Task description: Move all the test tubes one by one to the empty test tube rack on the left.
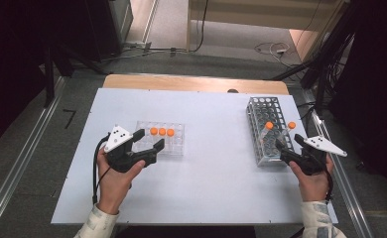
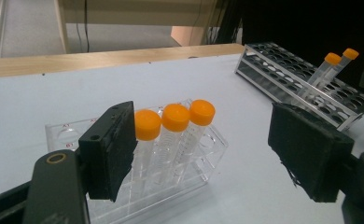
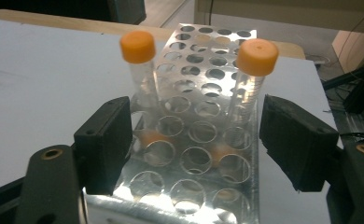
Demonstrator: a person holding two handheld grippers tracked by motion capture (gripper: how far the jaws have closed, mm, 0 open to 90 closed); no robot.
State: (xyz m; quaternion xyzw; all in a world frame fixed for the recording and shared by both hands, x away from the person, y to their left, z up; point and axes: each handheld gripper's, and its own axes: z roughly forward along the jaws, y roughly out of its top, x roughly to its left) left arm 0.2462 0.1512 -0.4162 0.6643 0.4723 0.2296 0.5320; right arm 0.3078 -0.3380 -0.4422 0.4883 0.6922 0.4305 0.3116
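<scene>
1. The left gripper is held low over the white rectangular table top, its black jaws spread apart with nothing between the pads.
2. Just ahead of its jaws sits a clear plastic rack with round wells. In the left gripper view the rack lies between the two jaws and slightly beyond them, closer to the left-hand jaw.
3. Three clear plastic tubes with orange screw caps stand side by side in that rack. In the left gripper view these tubes lean a little, and the nearest one is just beside the left-hand pad; I cannot tell whether it touches.
4. The right gripper is released too: its jaws stand wide, and no pad presses on anything.
5. Directly in front of it stands a silvery metal rack with rows of round holes. In the right gripper view the near end of this rack lies between the jaws.
6. Two more orange-capped clear tubes stand tilted in the metal rack. In the right gripper view one rises just above the left-hand jaw and the other just inside the right-hand jaw.
7. Both grippers are well apart from each other.
</scene>
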